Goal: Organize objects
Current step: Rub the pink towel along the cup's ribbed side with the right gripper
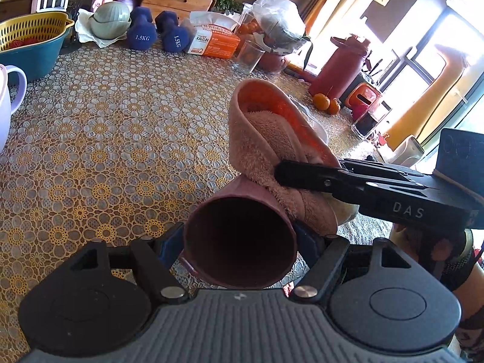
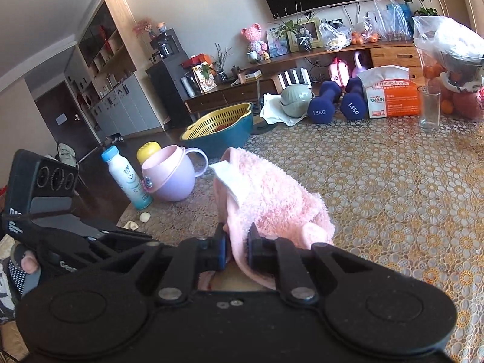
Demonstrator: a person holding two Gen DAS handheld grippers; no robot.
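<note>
the left gripper is clamping a dark pink cup between its fingers, mouth turned toward the camera, lifted above the table. the right gripper is pinching a fold of the pink towel, its jaws nearly closed on the cloth, and the towel is pressing against the cup's outer wall. it looks like the towel is being wiped on or wrapped around the cup; the next move is probably calling for both holds staying firm while cloth and cup are turning against each other.
</note>
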